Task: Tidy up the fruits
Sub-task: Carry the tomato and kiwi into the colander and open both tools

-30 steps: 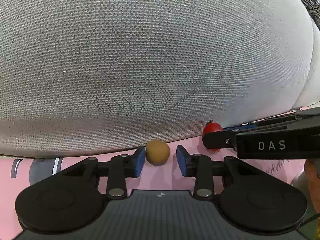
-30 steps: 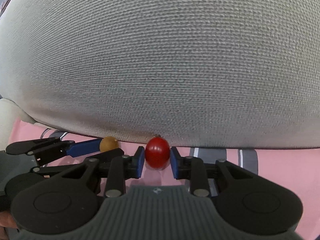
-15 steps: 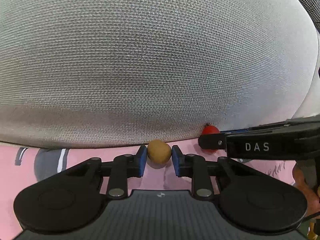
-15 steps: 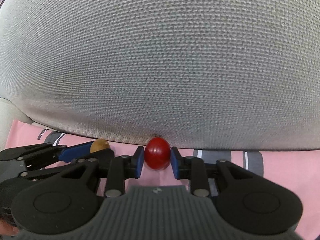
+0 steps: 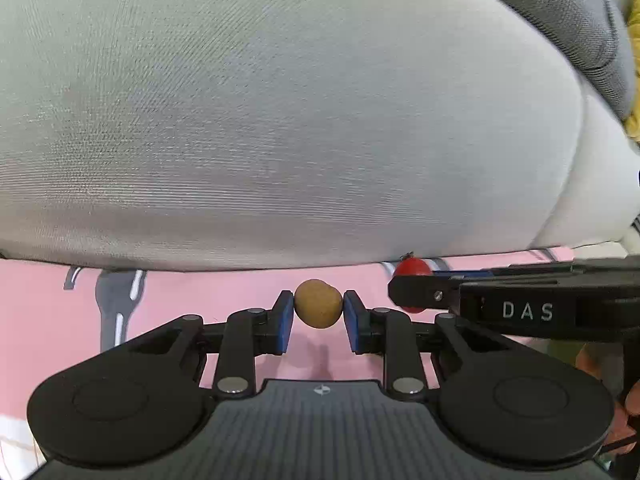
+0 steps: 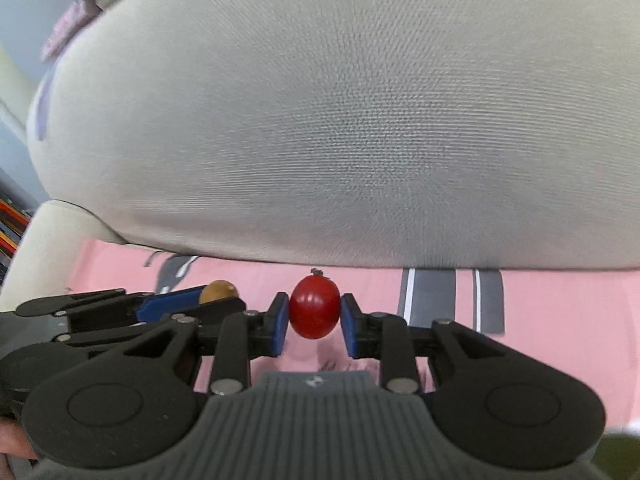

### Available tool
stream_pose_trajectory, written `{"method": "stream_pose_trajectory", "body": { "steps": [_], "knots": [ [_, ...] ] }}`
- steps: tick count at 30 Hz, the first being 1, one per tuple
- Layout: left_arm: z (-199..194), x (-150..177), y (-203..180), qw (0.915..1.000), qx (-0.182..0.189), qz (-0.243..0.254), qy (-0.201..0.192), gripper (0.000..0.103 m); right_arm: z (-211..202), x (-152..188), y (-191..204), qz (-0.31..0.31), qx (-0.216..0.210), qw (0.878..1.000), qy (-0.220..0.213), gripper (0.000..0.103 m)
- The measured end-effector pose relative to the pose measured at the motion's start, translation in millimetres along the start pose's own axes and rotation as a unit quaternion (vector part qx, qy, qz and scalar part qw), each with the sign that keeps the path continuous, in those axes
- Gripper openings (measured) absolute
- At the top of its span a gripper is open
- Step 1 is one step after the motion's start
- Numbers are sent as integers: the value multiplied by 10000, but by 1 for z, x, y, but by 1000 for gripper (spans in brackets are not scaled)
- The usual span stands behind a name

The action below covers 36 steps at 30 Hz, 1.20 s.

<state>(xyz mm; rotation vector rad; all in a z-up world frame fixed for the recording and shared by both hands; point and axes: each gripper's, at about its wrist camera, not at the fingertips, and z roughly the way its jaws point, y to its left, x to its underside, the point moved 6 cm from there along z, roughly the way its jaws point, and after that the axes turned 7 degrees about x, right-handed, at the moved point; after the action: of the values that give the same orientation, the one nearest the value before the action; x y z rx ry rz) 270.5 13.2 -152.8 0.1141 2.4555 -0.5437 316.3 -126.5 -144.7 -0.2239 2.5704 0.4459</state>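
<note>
— Left gripper [image 5: 319,316]?
— Clamped on the brown fruit [image 5: 319,303], pinched dead centre between blue pads; clear of the pink cloth [image 5: 224,292] (judging by the shadow).
— Right gripper [image 6: 314,322]?
— Closed on the red tomato [image 6: 314,306], stem up; just beside the left, level, below the grey cushion [image 6: 360,120].

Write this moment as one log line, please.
left hand-held gripper: shut on brown fruit | right hand-held gripper: shut on red fruit
</note>
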Motion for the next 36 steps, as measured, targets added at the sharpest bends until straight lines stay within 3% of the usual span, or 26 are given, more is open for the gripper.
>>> {"method": "stream_pose_trajectory", "body": {
  "steps": [13, 24, 36],
  "knots": [
    [-59, 21, -79, 9985, 464, 279, -95, 30, -102, 70, -40, 827, 100, 9956, -423, 24],
    [-88, 45, -138, 9955, 869, 374, -8, 30, -137, 113, -50, 658, 458, 9949, -608, 24],
    [-72, 68, -171, 9920, 1101, 499, 369, 30, -162, 146, -97, 764, 805, 9918, -629, 25]
  ]
}}
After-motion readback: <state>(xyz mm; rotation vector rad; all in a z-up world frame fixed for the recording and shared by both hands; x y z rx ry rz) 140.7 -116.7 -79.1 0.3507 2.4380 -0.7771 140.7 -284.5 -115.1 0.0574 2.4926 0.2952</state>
